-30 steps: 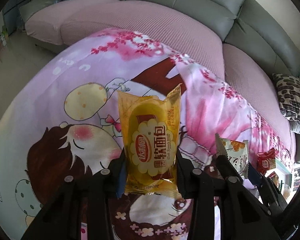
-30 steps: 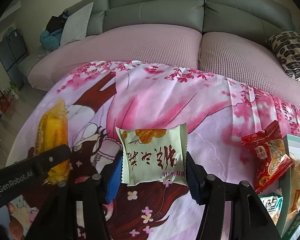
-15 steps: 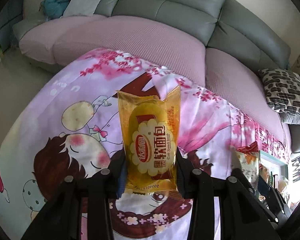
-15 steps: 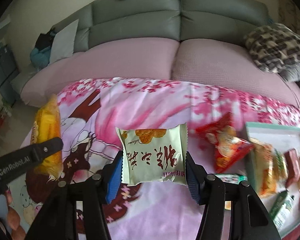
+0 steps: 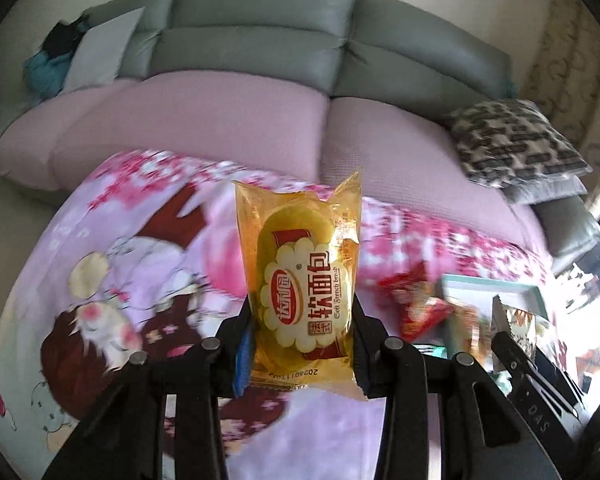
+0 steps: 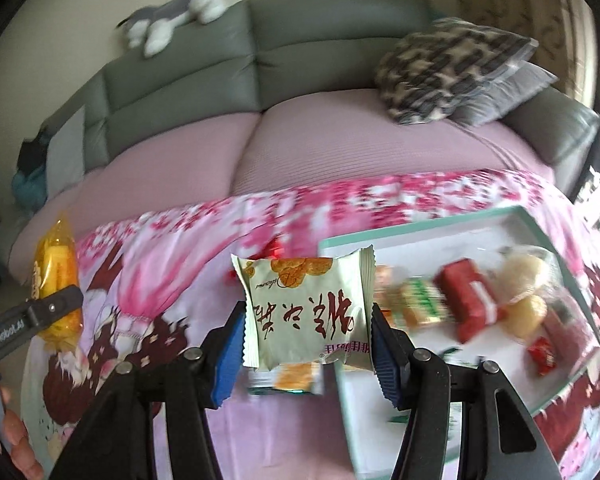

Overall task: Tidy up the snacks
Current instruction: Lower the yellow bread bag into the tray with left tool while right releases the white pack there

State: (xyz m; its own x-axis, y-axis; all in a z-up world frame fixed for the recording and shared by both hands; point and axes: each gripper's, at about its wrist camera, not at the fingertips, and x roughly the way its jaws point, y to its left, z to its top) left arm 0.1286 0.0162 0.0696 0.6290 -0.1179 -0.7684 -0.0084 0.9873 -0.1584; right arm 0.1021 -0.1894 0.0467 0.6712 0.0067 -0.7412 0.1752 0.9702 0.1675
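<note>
My left gripper (image 5: 300,344) is shut on a yellow soft-bread packet (image 5: 300,280), held upright above the pink cartoon cloth (image 5: 140,272). My right gripper (image 6: 308,340) is shut on a pale green pastry packet (image 6: 306,310), its print upside down. That packet hangs over the left edge of a white tray with a teal rim (image 6: 420,228). Several snacks lie in the tray, among them a red bar (image 6: 470,296) and round yellow cakes (image 6: 526,308). The bread packet (image 6: 56,276) and the left gripper's finger (image 6: 40,312) show at the left of the right wrist view.
A red packet (image 5: 416,304) lies on the cloth left of the tray (image 5: 492,284). An orange-and-green packet (image 6: 288,378) lies below my right gripper. Behind the table runs a grey sofa with pink covers (image 6: 300,136), a patterned cushion (image 6: 448,68) and a plush toy (image 6: 180,12).
Both grippers have swung right and risen with their packets still held. The tray has come from the right edge into the middle right of the right wrist view.
</note>
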